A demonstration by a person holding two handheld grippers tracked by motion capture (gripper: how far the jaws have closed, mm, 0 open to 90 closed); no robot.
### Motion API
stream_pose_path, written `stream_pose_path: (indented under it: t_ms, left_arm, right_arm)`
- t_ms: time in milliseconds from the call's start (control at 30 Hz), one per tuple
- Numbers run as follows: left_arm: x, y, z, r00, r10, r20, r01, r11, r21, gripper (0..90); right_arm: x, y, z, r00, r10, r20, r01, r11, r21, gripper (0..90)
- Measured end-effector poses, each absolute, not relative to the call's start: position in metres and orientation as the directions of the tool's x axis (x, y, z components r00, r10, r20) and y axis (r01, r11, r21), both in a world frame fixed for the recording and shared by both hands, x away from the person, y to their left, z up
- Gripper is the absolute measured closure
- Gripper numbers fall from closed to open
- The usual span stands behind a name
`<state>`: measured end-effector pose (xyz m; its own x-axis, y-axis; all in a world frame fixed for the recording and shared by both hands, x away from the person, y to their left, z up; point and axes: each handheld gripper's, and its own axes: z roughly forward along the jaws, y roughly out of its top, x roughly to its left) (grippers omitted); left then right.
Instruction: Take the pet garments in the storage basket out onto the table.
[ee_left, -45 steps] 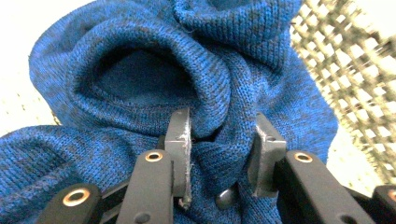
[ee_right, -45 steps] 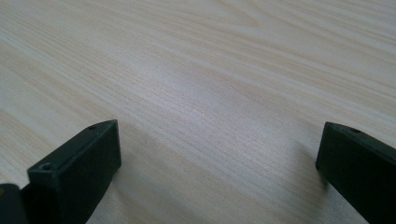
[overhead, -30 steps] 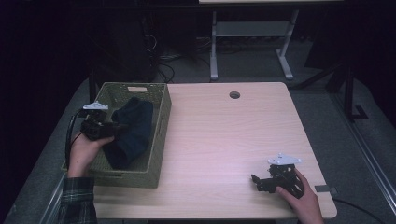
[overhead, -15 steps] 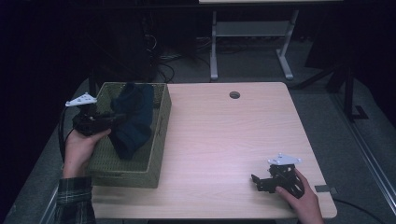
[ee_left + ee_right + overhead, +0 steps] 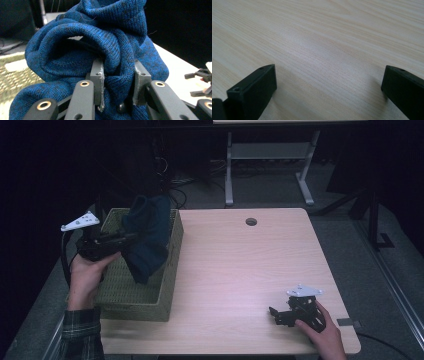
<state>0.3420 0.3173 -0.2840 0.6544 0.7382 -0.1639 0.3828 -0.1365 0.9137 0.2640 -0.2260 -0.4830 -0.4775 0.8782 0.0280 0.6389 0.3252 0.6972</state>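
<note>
A dark blue knitted garment point(image 5: 148, 237) hangs bunched above the woven green basket point(image 5: 165, 285) at the table's left side. My left gripper point(image 5: 131, 237) is shut on a fold of it, held level over the basket's left half. In the left gripper view the blue knit point(image 5: 100, 37) is pinched between the two grey pads point(image 5: 98, 75), with the rest piled above and spilling below. My right gripper point(image 5: 274, 315) rests near the table's front right corner, jaws open and pointing left. In the right gripper view the right gripper point(image 5: 329, 82) has bare wood between its jaws.
The wooden table point(image 5: 240, 265) has a round cable hole point(image 5: 251, 222) near its far edge. Behind the table stands a white metal frame point(image 5: 265, 165) on a dark floor. The basket's right wall runs beside the hanging garment.
My left gripper has risen with the blue garment, lifting it out of the basket until most of it hangs above the rim. The right gripper has stayed put.
</note>
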Motion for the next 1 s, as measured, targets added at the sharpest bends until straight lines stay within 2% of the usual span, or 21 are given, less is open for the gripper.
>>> stream_pose_path:
  t_ms: [333,1000]
  left_arm:
    - [0.335,0.295,-0.265,0.720,0.675,-0.163,0.319,-0.113,0.941,68.0]
    - [0.335,0.248,-0.252,0.796,0.586,-0.153,0.262,-0.105,0.959,68.1]
  right_arm:
    - [0.264,-0.226,-0.483,-0.479,0.877,0.028,0.639,0.326,0.697,0.0]
    - [0.264,-0.226,-0.483,-0.479,0.877,0.028,0.638,0.327,0.697,0.0]
